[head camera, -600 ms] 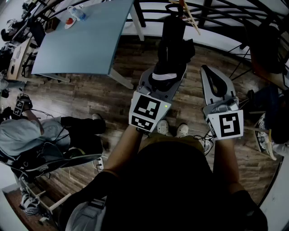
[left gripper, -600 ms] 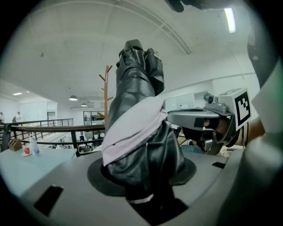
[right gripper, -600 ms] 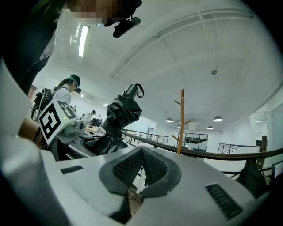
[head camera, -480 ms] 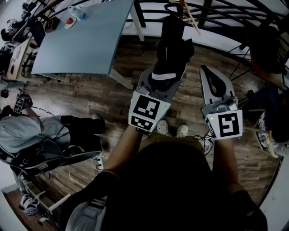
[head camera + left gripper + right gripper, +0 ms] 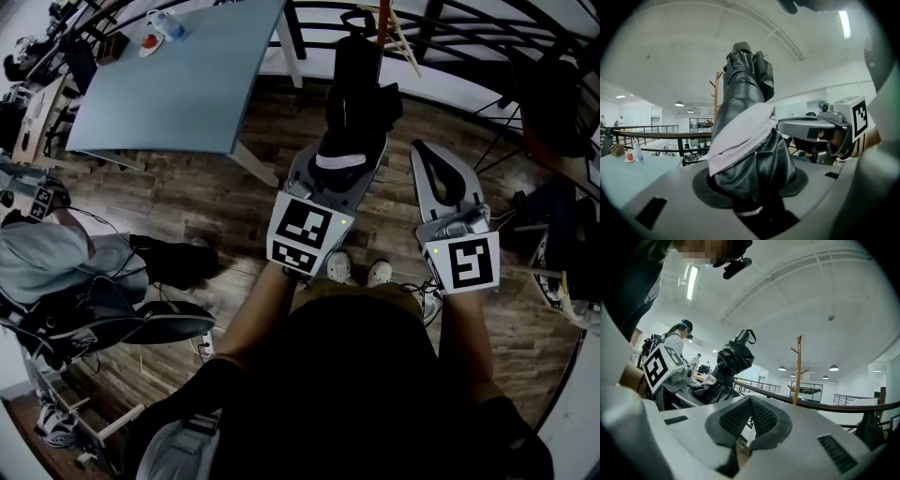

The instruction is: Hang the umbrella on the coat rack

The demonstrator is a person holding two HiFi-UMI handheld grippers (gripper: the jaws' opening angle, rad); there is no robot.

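Gripping folded umbrella (image 5: 359,84) by near end, your left gripper (image 5: 345,167) is nearer; long axis points ahead toward coat rack (image 5: 797,371). Right gripper (image 5: 441,173) closed, empty, beside it.

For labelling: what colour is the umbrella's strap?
The fabric strap round the folded black umbrella is pale lilac; left gripper view shows it best.

Head view is dim, its lower half nearly black; both gripper views are bright under a ceiling strip light (image 5: 843,24). All 3 bend at dark edges.
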